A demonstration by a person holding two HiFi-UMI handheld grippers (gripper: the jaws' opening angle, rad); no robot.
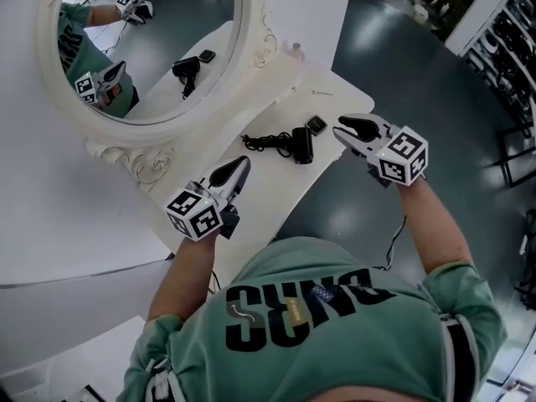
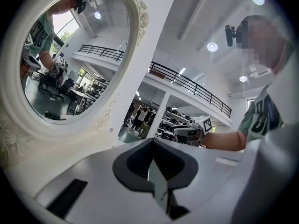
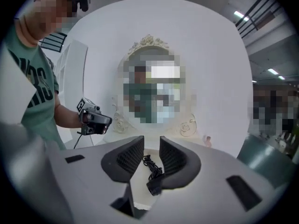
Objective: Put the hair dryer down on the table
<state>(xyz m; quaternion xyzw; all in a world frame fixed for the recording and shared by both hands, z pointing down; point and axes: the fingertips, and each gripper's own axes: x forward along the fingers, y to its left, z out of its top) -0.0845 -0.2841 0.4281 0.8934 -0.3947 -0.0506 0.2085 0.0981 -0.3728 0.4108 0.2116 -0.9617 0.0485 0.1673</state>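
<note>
The black hair dryer (image 1: 301, 146) lies on the white table (image 1: 331, 90) below the mirror, with its coiled cord (image 1: 263, 142) to its left. My right gripper (image 1: 345, 129) hovers just right of it, off the table's edge, jaws apart and empty. In the right gripper view the hair dryer (image 3: 154, 185) and cord (image 3: 150, 164) show through the gap of the right gripper (image 3: 152, 141), well beyond the pads. My left gripper (image 1: 239, 167) is held over the table's near end, left of the dryer, its jaws together and empty, as the left gripper (image 2: 152, 141) also shows in its own view.
A large oval mirror (image 1: 260, 36) in an ornate white frame leans on the wall behind the table. A small dark square object (image 1: 316, 125) lies beside the dryer. Grey floor spreads right of the table edge, with dark racks (image 1: 507, 40) at the far right.
</note>
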